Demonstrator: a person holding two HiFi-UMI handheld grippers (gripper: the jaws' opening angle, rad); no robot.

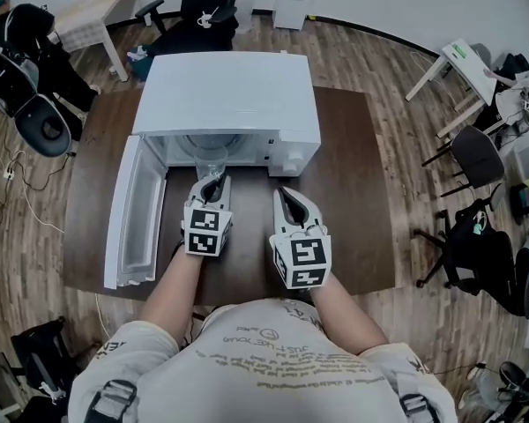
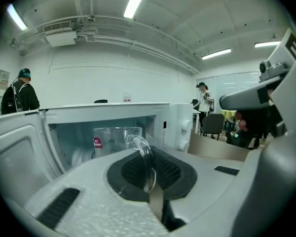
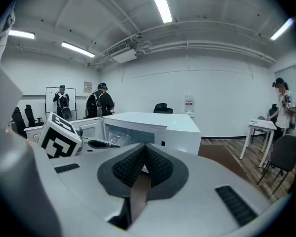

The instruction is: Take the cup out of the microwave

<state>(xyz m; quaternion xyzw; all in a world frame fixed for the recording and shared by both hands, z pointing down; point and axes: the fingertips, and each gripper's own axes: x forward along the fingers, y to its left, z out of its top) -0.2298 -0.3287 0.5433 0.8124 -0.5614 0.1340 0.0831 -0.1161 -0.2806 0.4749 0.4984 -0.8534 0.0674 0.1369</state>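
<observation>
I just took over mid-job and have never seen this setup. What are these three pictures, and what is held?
No robot: a person holds a two-fingered gripper in each hand. One picture looks down from a head camera; the others look along each gripper. A white microwave oven, door open, stands on a dark brown table. The left gripper has its fingers shut on the handle of a clear glass cup at the oven's mouth. The right gripper is shut and empty.

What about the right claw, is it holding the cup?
No, the right claw is shut on nothing; the left claw pinches the cup by its handle.
</observation>
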